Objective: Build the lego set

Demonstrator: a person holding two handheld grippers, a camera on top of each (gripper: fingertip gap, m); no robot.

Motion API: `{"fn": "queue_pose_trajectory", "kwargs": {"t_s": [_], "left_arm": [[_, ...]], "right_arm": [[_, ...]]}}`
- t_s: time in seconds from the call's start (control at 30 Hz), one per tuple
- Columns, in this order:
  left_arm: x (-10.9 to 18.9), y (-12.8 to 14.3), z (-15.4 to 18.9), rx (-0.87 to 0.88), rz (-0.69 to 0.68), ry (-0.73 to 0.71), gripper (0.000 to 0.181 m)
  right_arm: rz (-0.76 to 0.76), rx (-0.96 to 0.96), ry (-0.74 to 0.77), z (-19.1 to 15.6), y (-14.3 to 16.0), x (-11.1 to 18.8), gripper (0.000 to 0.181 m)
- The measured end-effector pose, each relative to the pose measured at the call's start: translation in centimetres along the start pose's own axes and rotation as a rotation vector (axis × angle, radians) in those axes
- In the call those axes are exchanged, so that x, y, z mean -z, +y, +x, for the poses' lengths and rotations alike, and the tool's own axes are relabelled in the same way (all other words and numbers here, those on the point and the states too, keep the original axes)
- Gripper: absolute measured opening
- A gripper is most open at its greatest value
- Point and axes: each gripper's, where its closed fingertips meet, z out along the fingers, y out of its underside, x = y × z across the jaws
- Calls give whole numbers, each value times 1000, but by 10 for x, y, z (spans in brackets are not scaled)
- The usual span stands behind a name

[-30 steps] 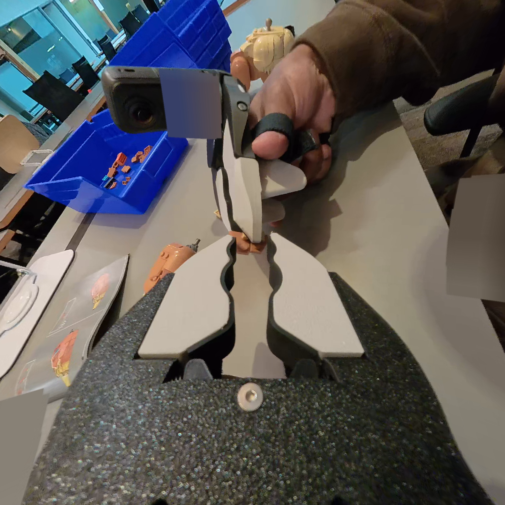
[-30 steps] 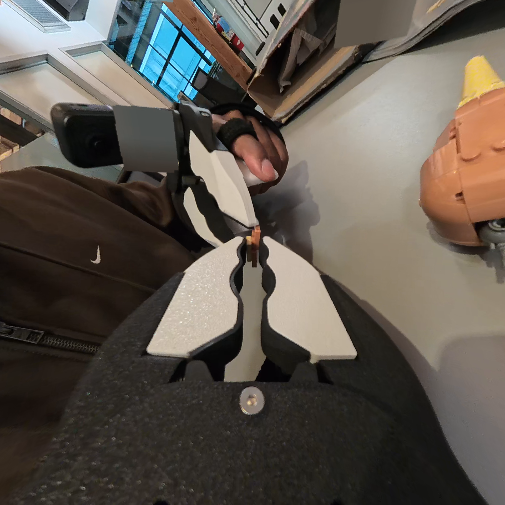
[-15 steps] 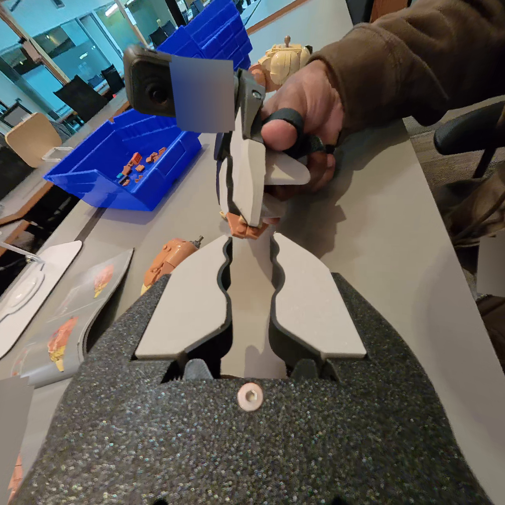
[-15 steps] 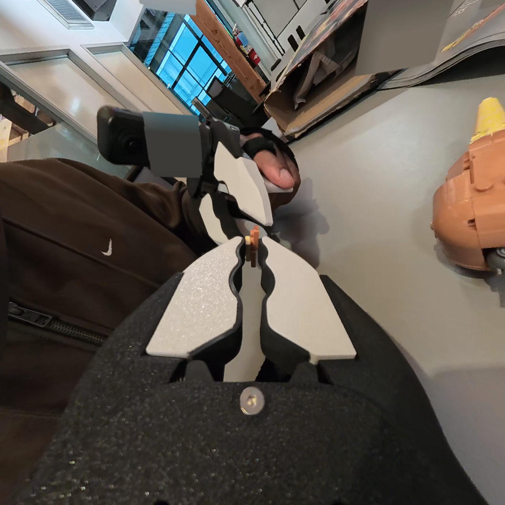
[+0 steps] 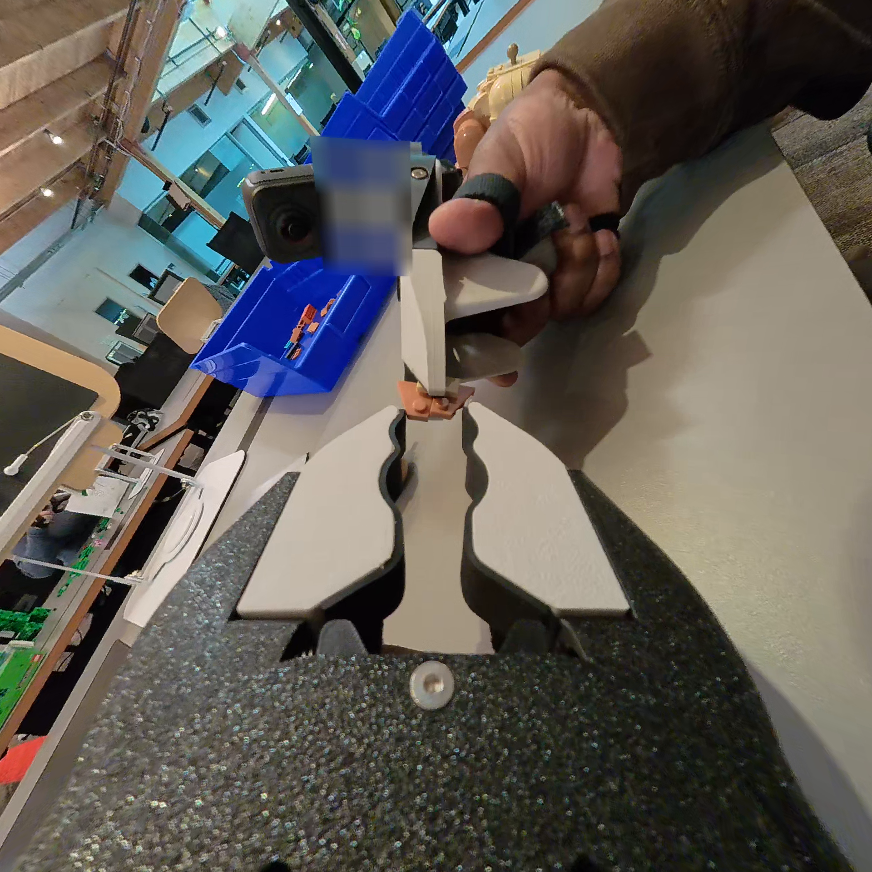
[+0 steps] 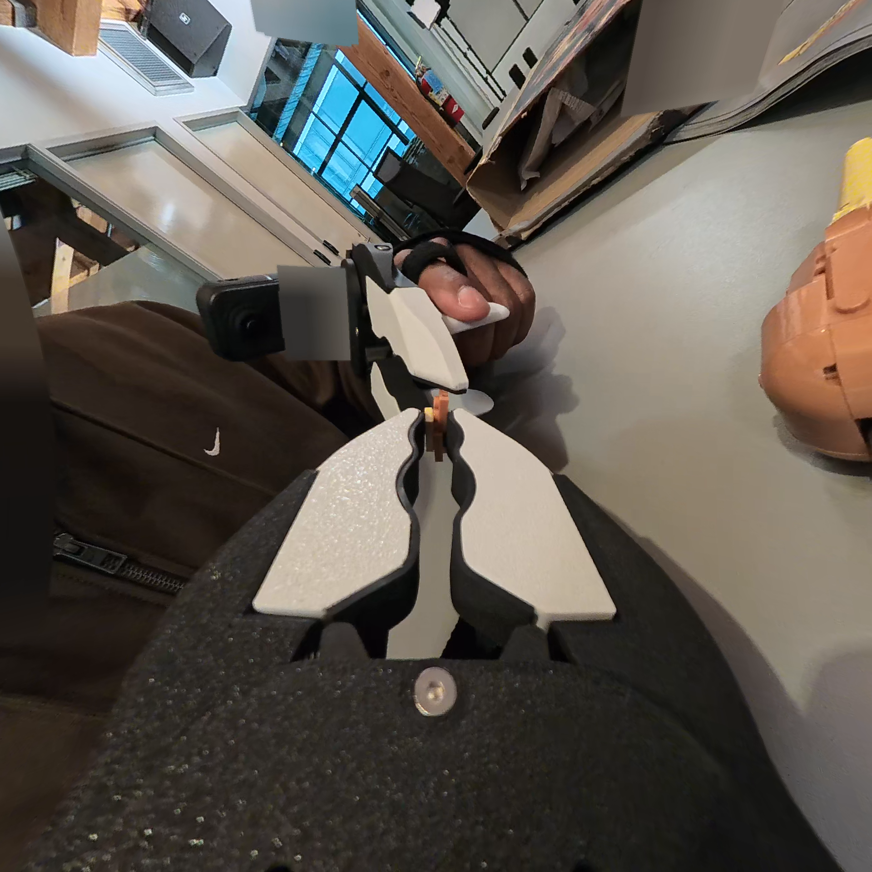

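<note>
A small flat brown lego plate assembly (image 5: pixel 434 402) with studs is pinched in my right gripper (image 5: pixel 436 388), which comes down from above in the left wrist view. In the right wrist view the plate (image 6: pixel 439 427) shows edge-on, clamped between my right gripper's (image 6: pixel 438 416) fingertips. My left gripper (image 5: pixel 431 414) is open, its tips just below and to either side of the plate, apart from it. It also shows in the right wrist view (image 6: pixel 427 394), open, right behind the plate. Both are held above the grey table (image 5: pixel 708 424).
A blue bin (image 5: pixel 245 363) with several small bricks stands at the far left, and more blue bins (image 5: pixel 406 85) and a tan model (image 5: pixel 500 85) are behind. An orange-brown model (image 6: pixel 821 368), a cardboard box (image 6: pixel 566 155) and a booklet (image 6: pixel 764 99) lie on the table. Less than 4 cm separates the two grippers' tips.
Both grippers have tilted and risen a little together. The plate, first between my left gripper's tips, now sits just beyond them. The right gripper still clamps it.
</note>
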Motion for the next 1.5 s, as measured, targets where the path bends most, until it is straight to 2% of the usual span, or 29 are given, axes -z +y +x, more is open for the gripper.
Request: {"fn": "queue_pose_trajectory", "kwargs": {"t_s": [1.5], "left_arm": [[0,0,1,-77,8,-27,19]], "right_arm": [[-9,43,18,-1,1,-2,8]]}}
